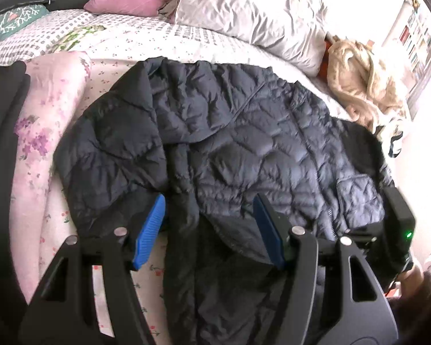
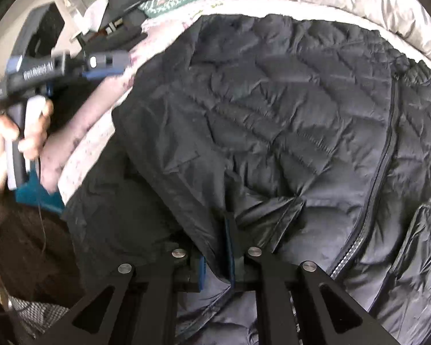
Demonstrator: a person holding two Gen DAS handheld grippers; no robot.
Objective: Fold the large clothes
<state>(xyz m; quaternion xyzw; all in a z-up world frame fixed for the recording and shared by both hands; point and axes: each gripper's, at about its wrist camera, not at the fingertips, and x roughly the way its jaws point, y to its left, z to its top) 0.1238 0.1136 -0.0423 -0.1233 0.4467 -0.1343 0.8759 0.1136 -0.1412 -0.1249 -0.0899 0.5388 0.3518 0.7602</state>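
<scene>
- Jacket (image 1: 244, 132): dark quilted puffer, spread on the bed (image 1: 163, 40); hem toward six o'clock, pillows toward twelve.
- Handling, judged: light, soft, puffy, with a slick shell likely to slip and spring back; best taken at hem or seam.
- Left gripper (image 1: 208, 227): jaws apart, straddling a fold, pads not pressing.
- Right gripper (image 2: 232, 247): jaws together, clamped on jacket fabric near the hem.

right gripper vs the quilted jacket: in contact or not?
Touching. In the right wrist view the right gripper is shut, with a fold of the dark quilted jacket pinched between its blue pads near the hem.
</scene>
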